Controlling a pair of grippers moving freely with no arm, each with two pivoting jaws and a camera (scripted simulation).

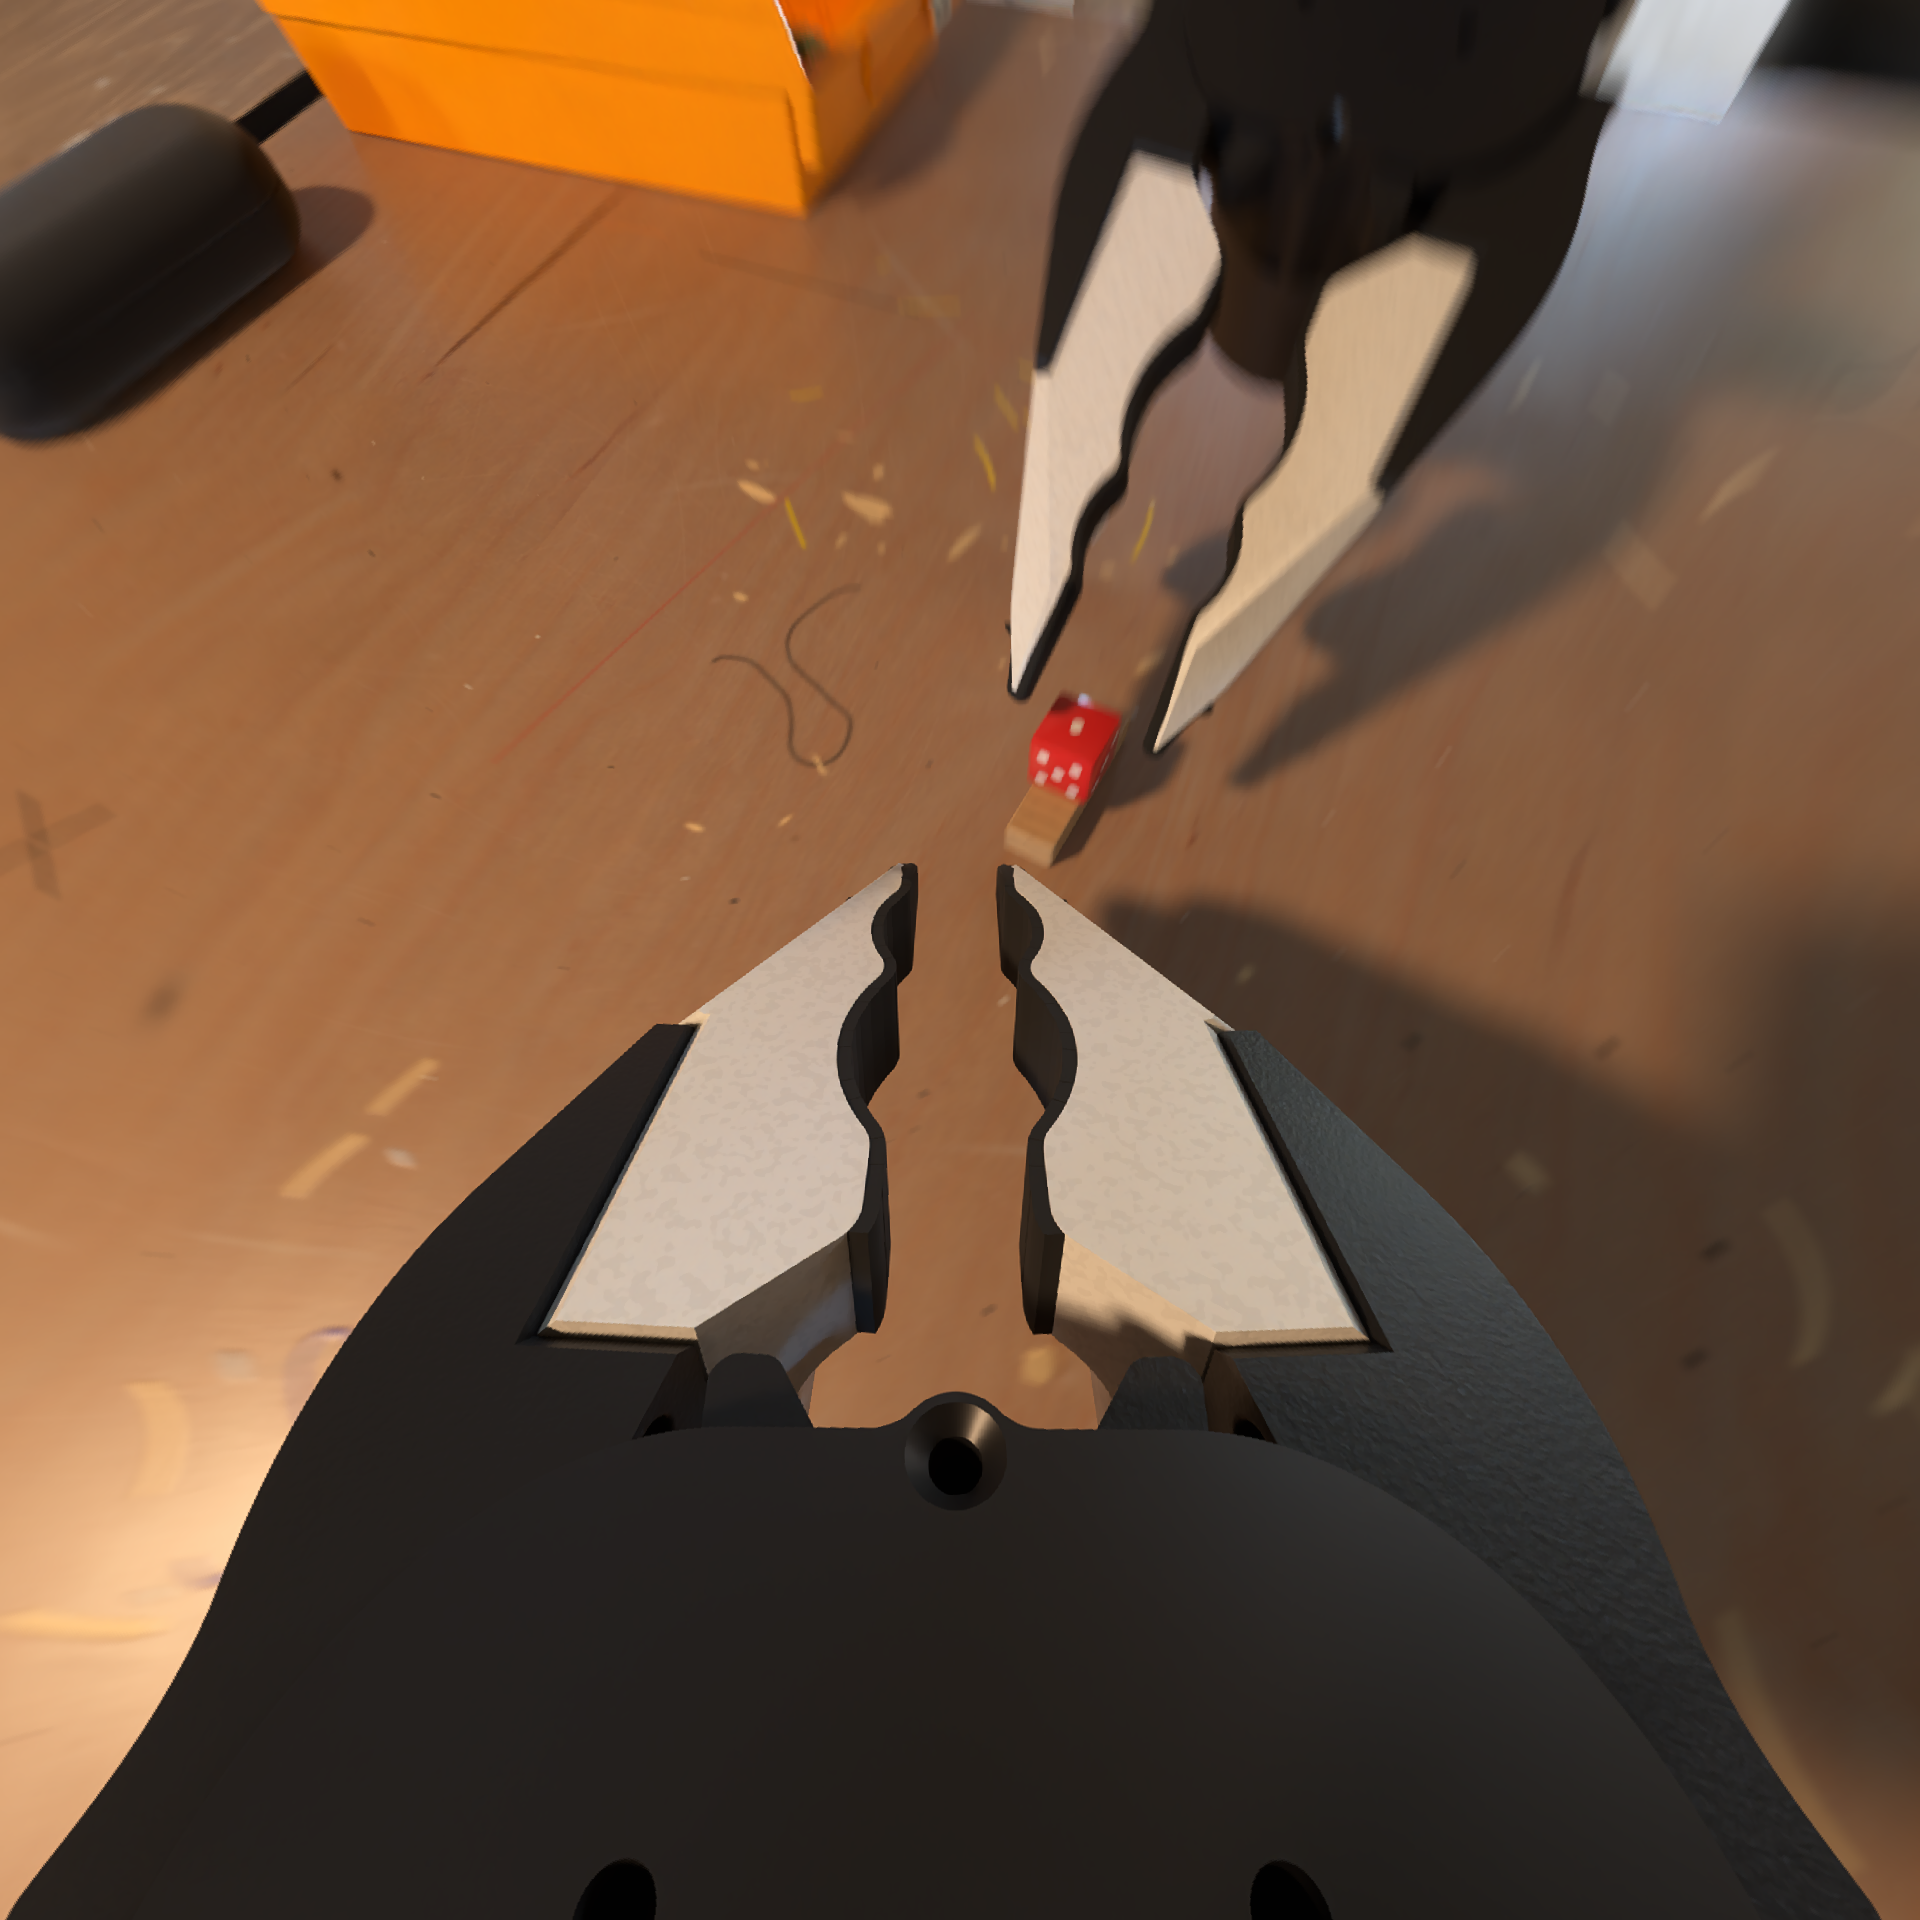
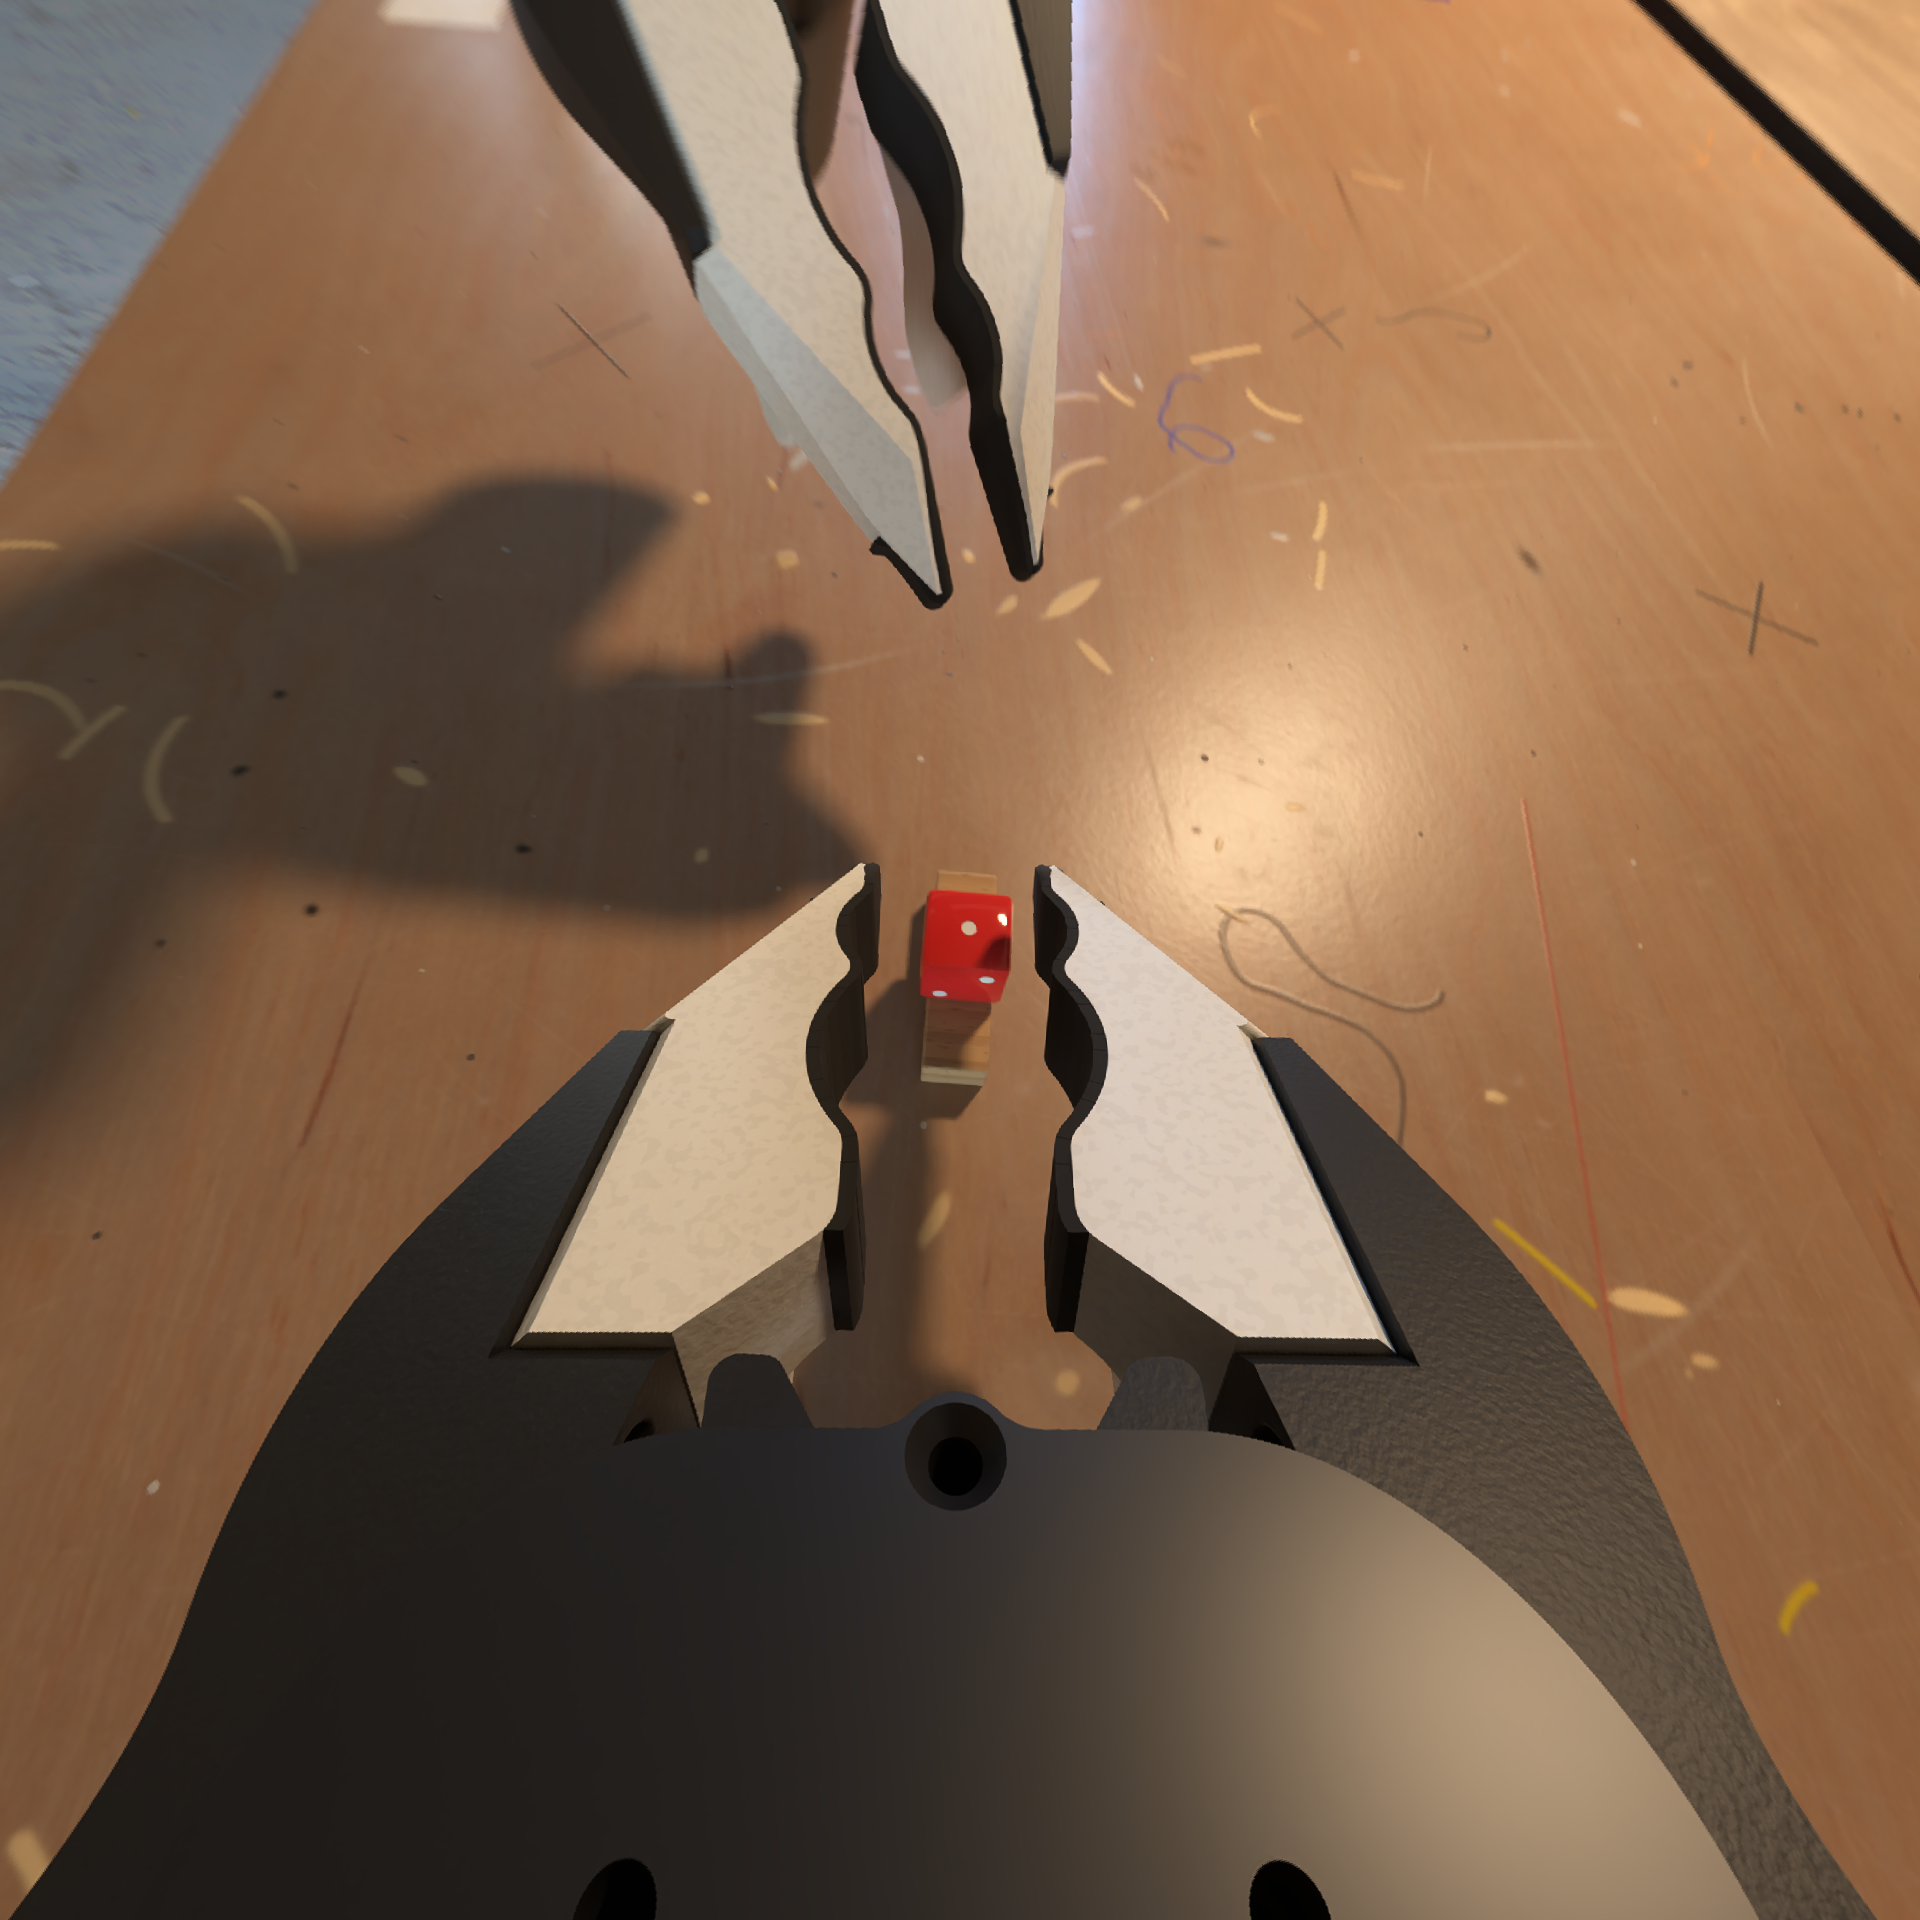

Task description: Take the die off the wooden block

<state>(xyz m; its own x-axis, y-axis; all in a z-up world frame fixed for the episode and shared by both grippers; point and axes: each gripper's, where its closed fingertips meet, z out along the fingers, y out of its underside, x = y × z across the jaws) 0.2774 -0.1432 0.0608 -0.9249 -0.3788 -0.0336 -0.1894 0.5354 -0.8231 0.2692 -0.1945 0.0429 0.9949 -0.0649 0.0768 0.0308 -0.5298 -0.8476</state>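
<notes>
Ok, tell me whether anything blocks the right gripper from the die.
Nothing visible does. The right gripper is open, its fingertips either side of the red die, which sits on the wooden block. The left gripper hangs farther off, beyond the die.

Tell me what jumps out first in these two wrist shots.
The small red die with white pips stands out, perched on a little wooden block mid-table, framed between the open fingers of the right gripper. The left gripper, jaws slightly apart and empty, points at the stack from the opposite side. Far behind sit a bright orange box and a rounded black case.
</notes>
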